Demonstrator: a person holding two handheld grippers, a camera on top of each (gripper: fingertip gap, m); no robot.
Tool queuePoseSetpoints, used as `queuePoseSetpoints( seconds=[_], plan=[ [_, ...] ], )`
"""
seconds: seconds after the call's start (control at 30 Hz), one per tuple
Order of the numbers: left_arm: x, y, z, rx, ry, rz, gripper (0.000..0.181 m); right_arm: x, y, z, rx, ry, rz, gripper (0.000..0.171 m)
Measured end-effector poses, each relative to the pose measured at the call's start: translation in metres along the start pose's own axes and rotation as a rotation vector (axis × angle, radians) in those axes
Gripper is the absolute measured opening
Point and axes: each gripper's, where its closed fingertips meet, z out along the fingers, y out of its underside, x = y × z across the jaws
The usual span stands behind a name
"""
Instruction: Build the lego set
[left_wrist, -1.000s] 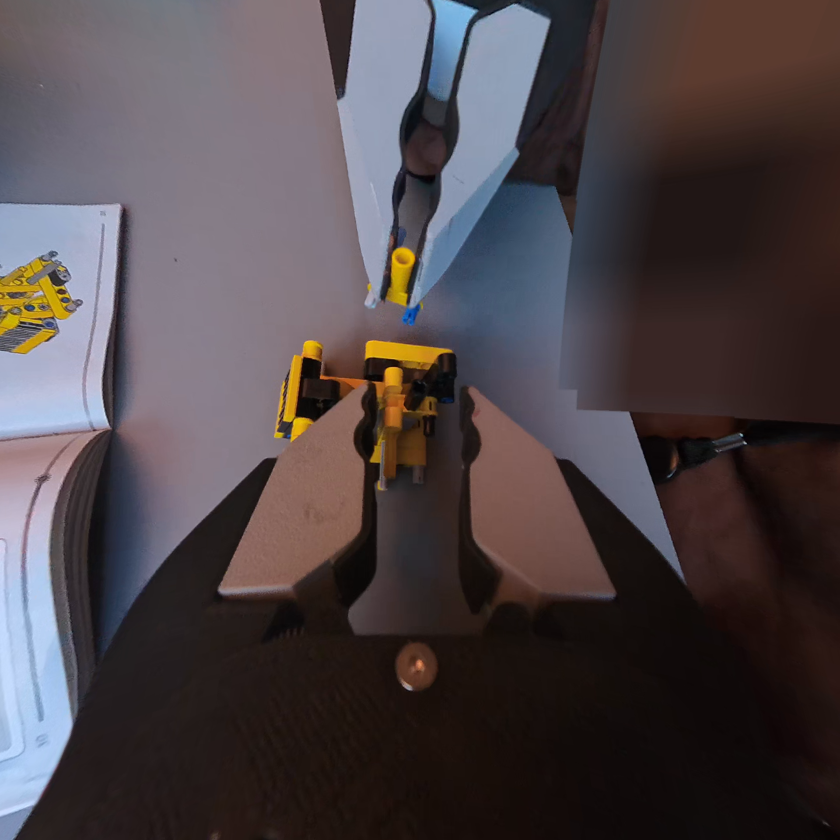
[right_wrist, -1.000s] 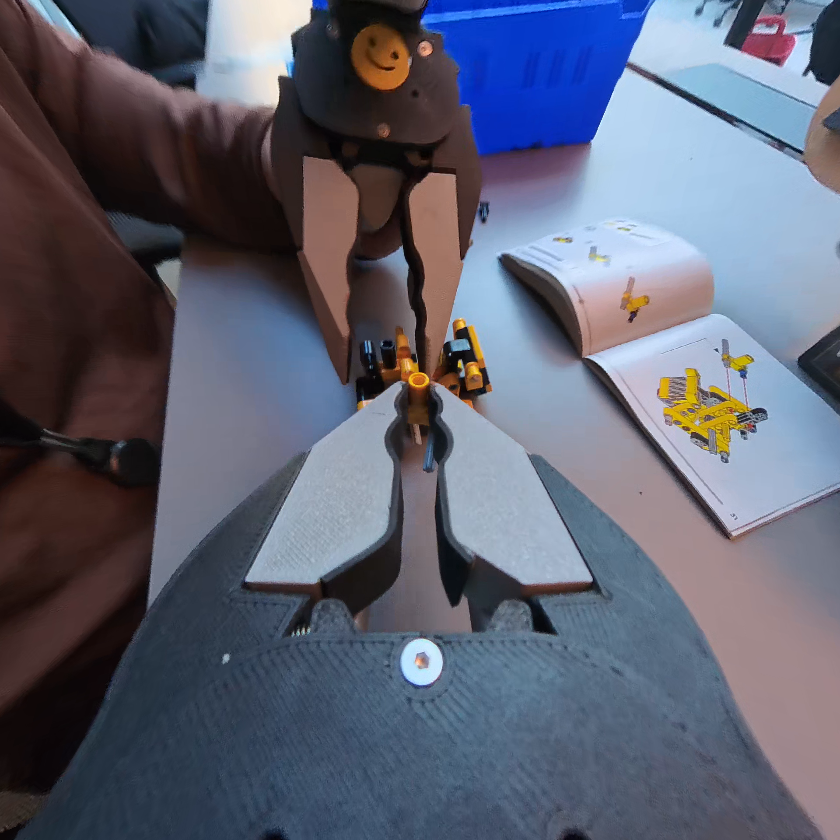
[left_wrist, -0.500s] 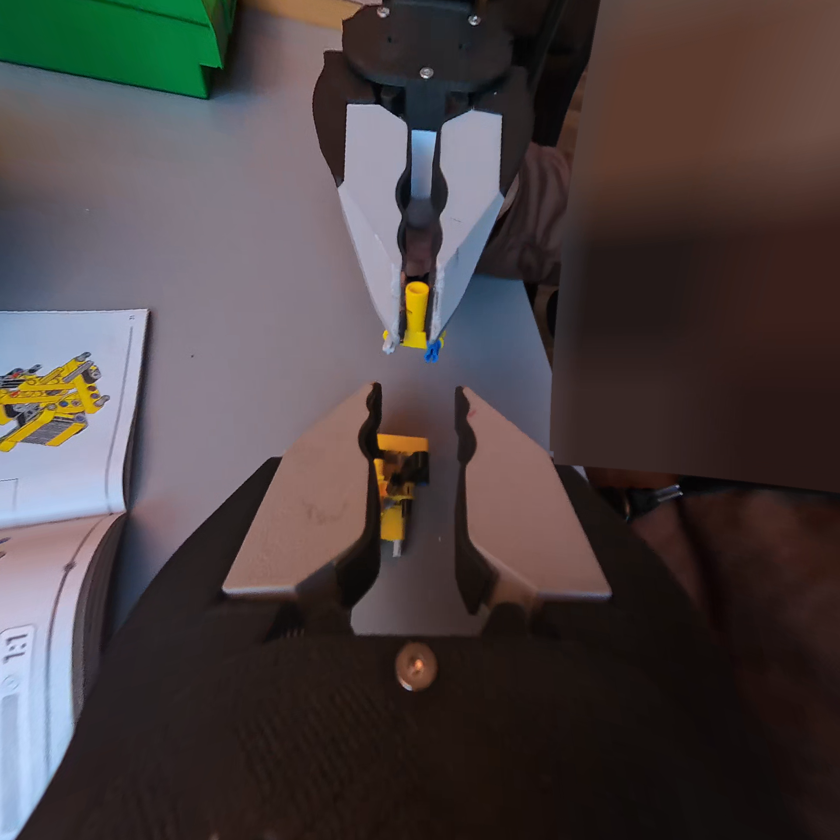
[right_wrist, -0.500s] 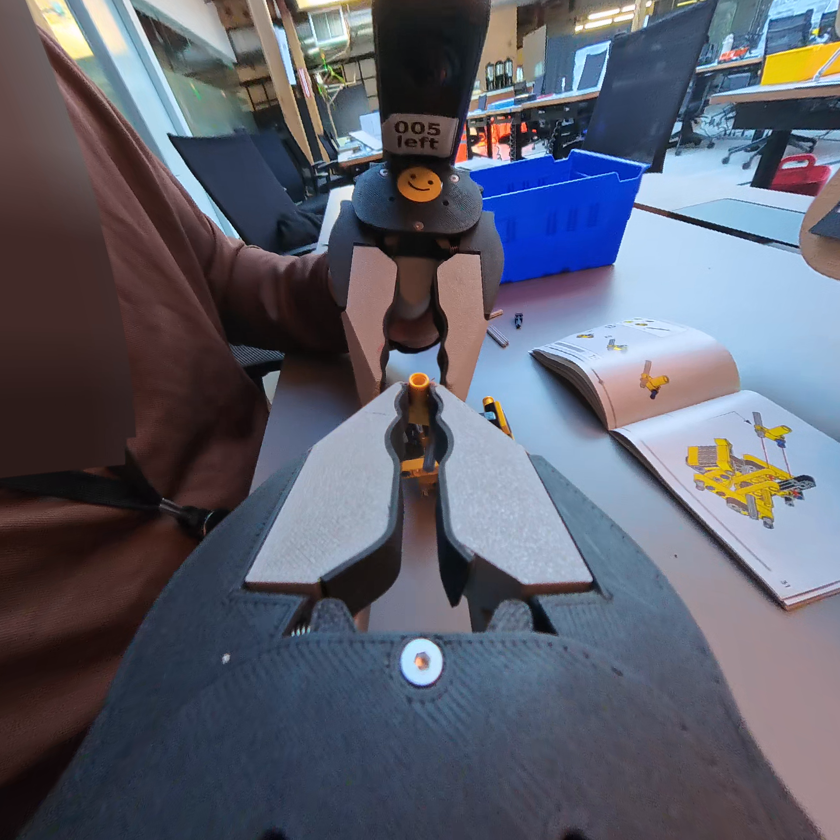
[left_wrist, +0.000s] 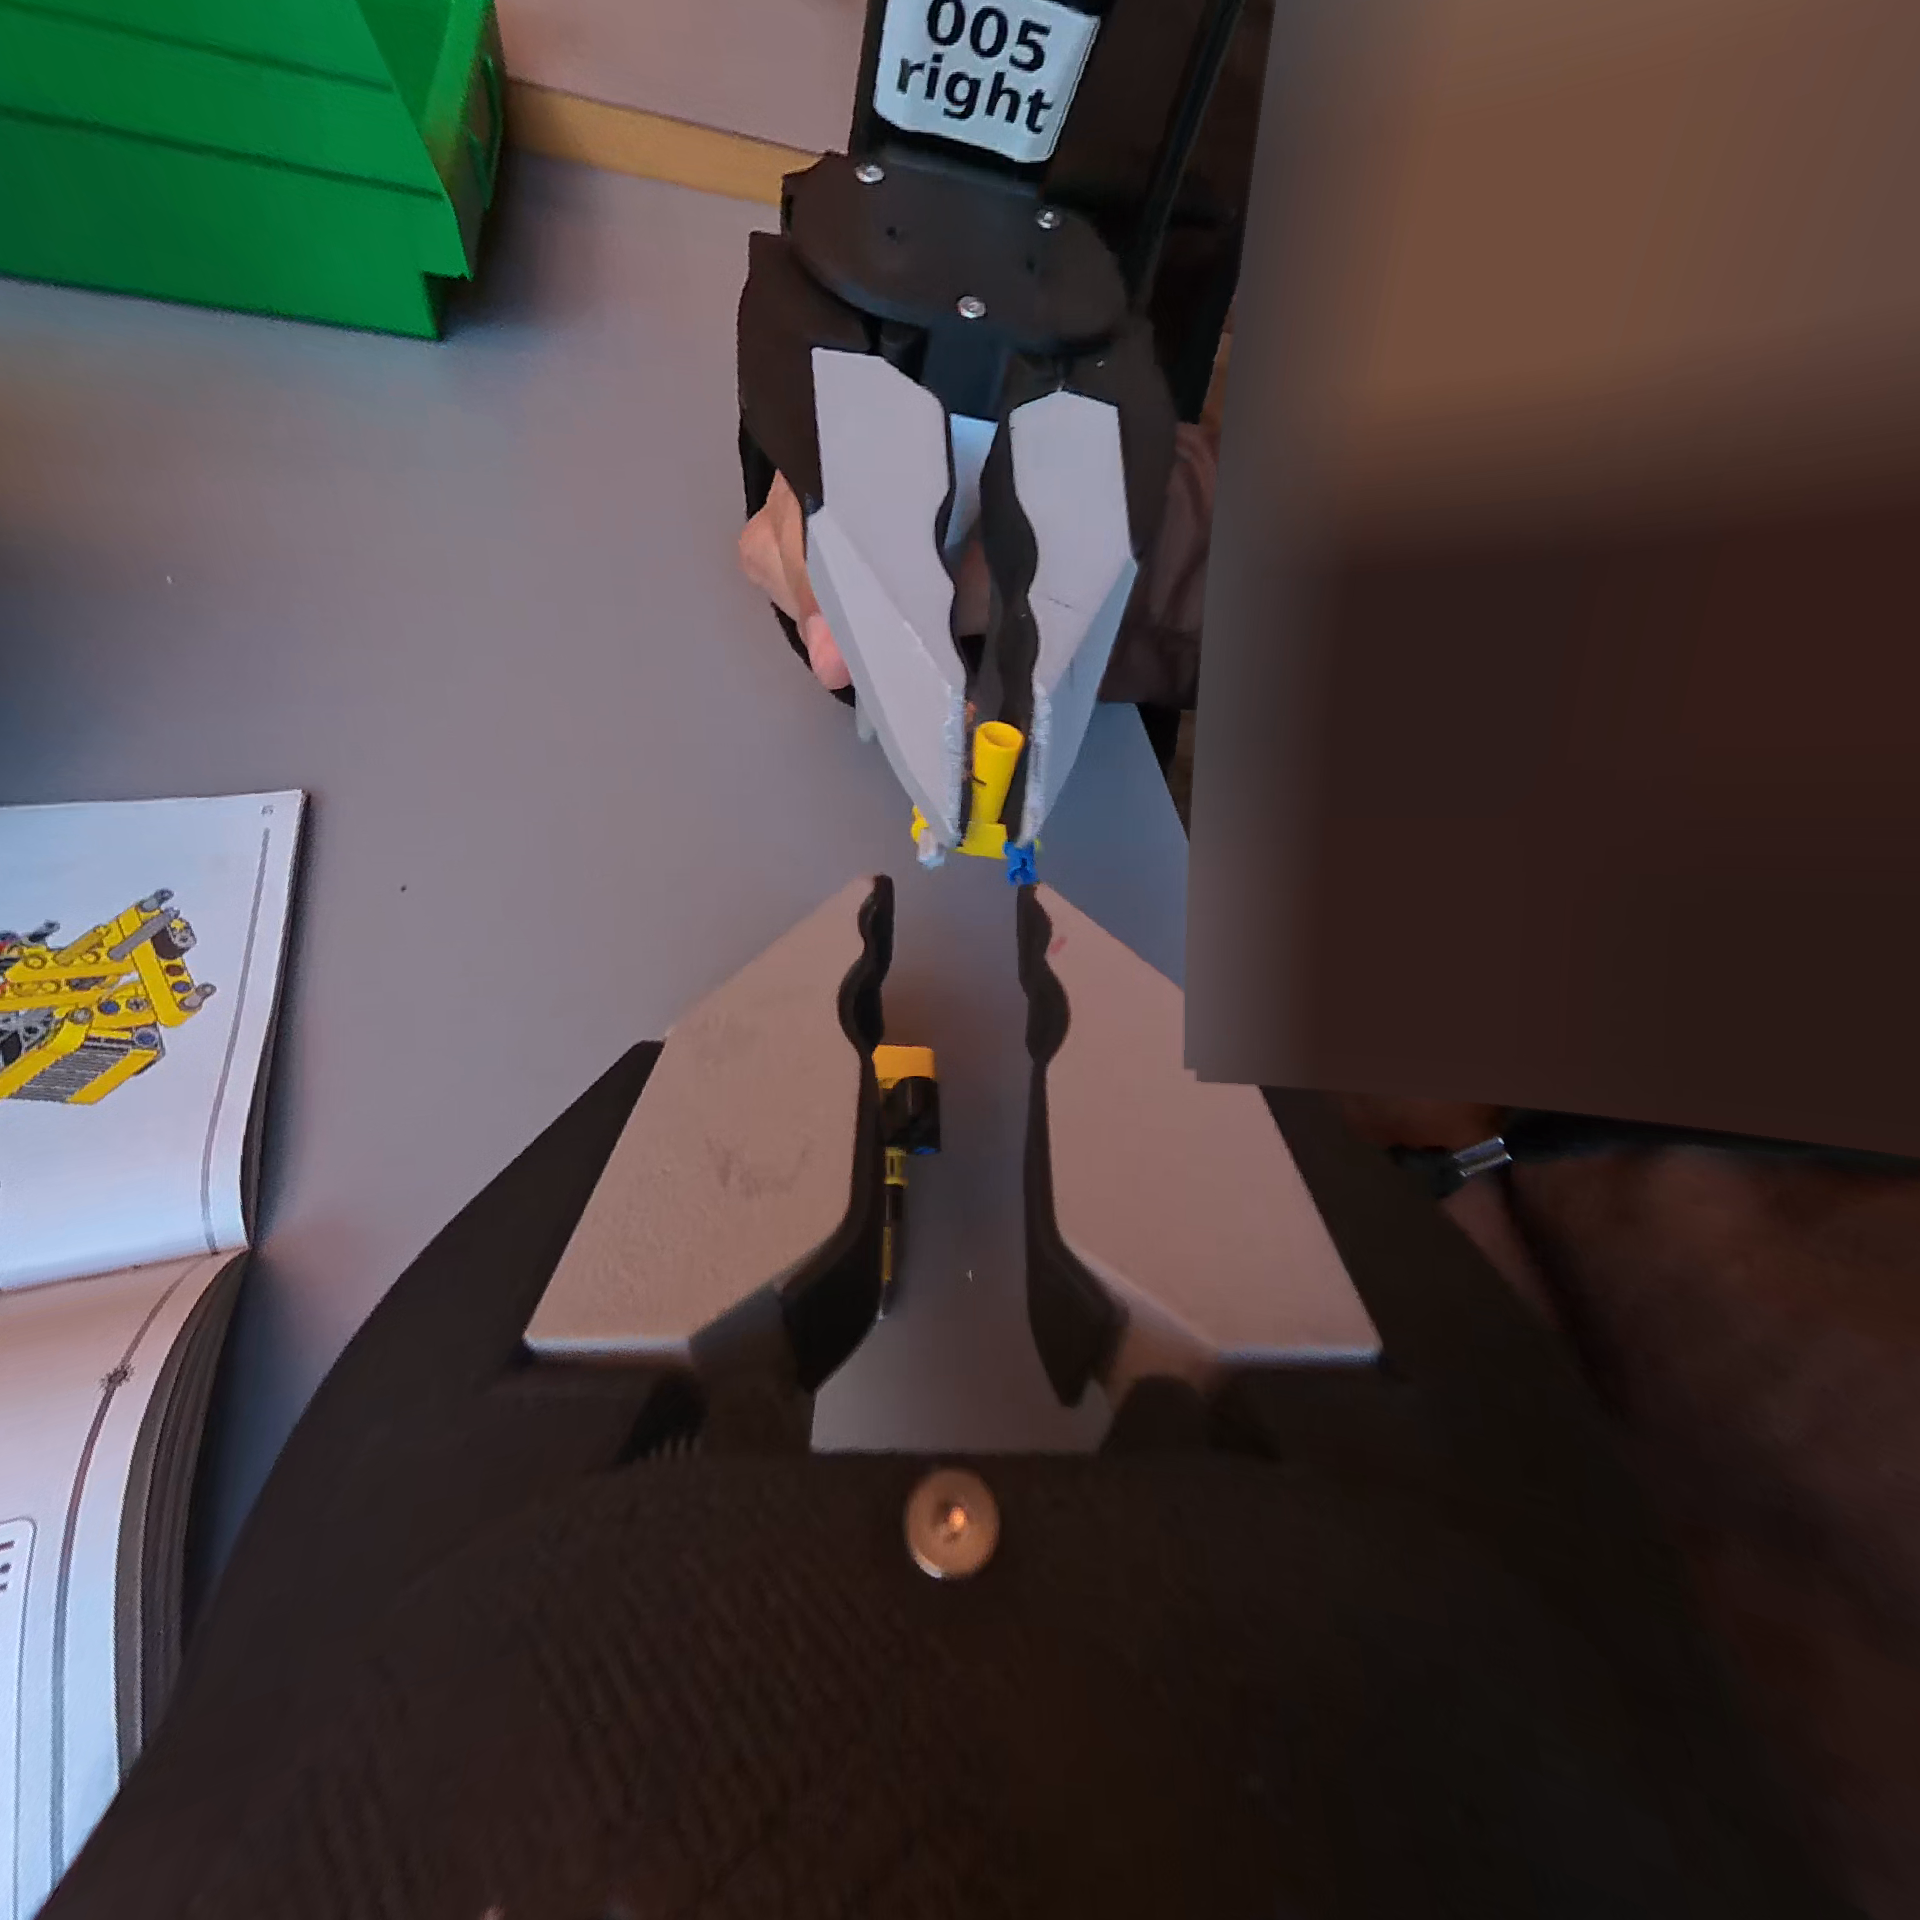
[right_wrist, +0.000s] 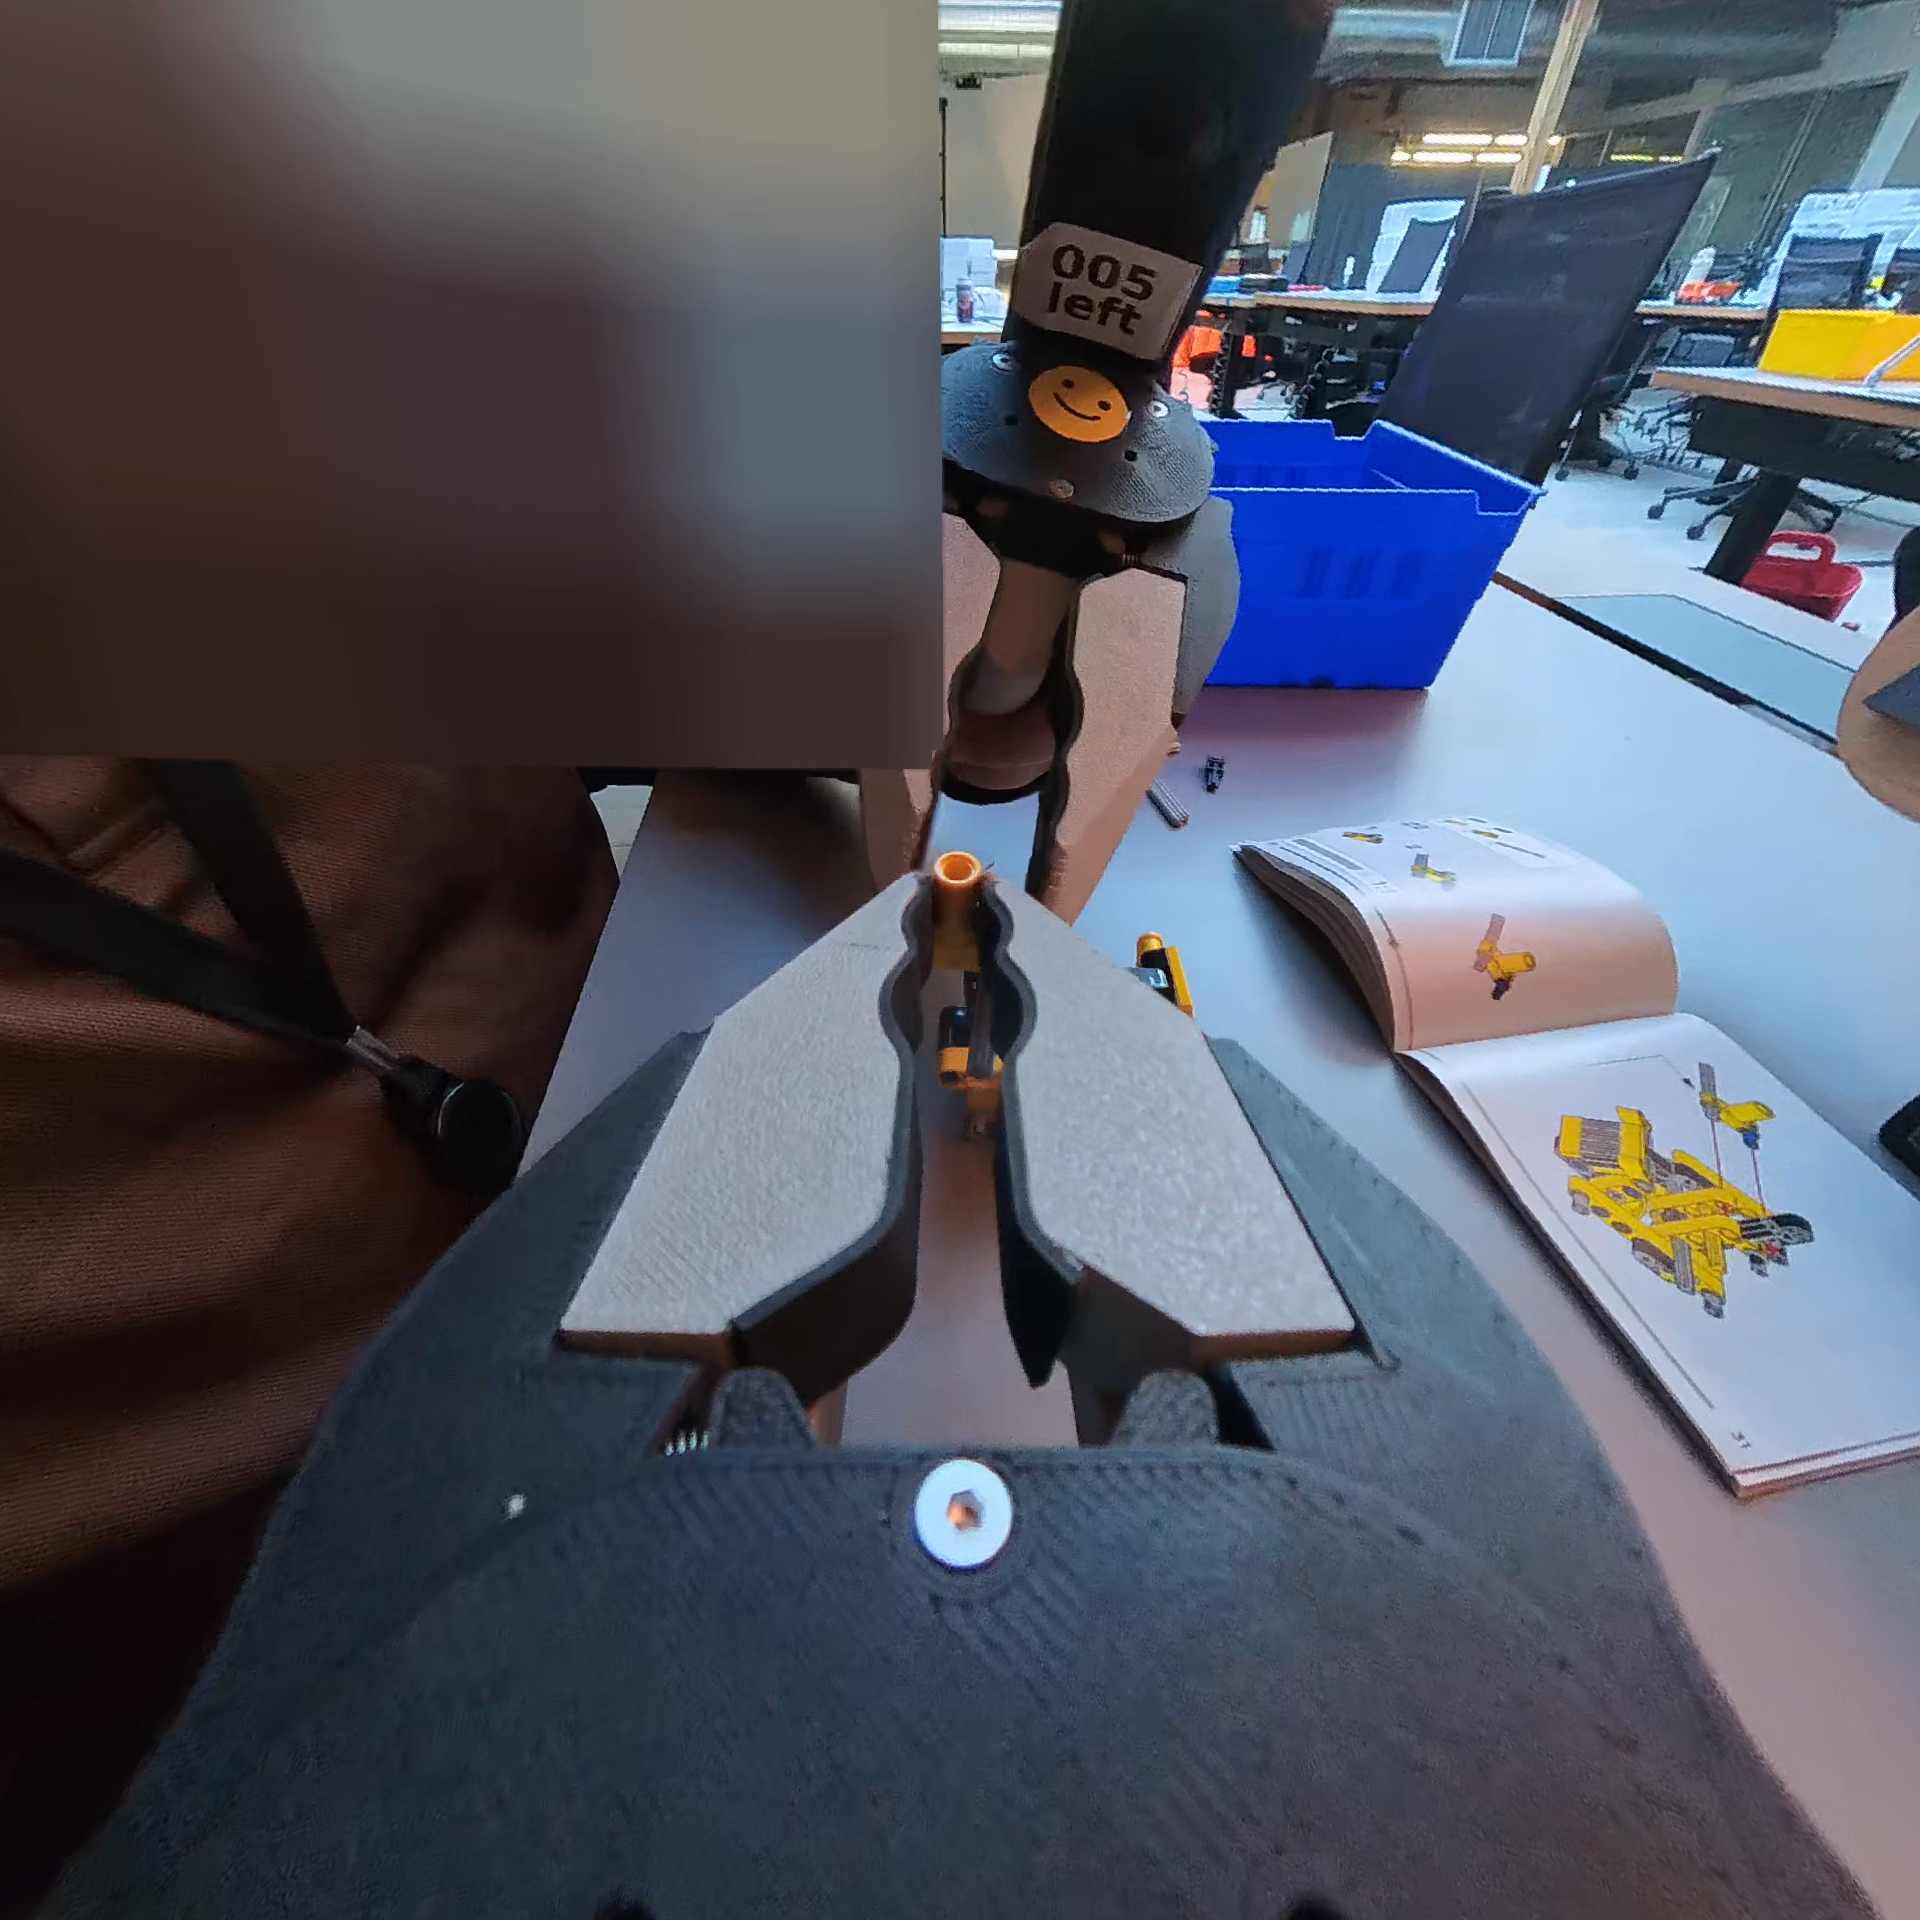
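My right tool (right_wrist: 961, 899) is pinched on a small yellow lego piece (right_wrist: 956, 883), its tube end poking out past the tips, held above the grey tabletop (right_wrist: 1558, 790). My left tool (left_wrist: 951, 894) faces it just beyond with its fingers spread and nothing between them. The partly built yellow-and-black lego model (left_wrist: 906, 1112) lies on the tabletop beneath them. An open instruction booklet (right_wrist: 1558, 1091) lies off to one side, a blue bin (right_wrist: 1351, 582) farther back.
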Motion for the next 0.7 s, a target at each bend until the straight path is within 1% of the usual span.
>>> queuePoseSetpoints(
  seconds=[0.17,0.23,0.47,0.7],
  plan=[
    [0.004,-0.001,0.001,0.022,0.034,-0.020,0.023,0.000,0.002,0.003,-0.014,0.016,-0.030,0.004],
    [0.003,-0.001,0.001,0.022,0.028,-0.013,0.020,0.000,0.004,0.005,-0.030,0.018,-0.041,0.004],
    [0.000,0.002,0.001,0.018,-0.001,0.007,0.020,0.003,0.008,0.007,-0.048,0.038,-0.032,0.004],
    [-0.006,0.003,-0.004,0.041,-0.011,-0.012,0.019,0.011,0.007,-0.001,-0.038,0.074,0.016,0.017]
  ],
)
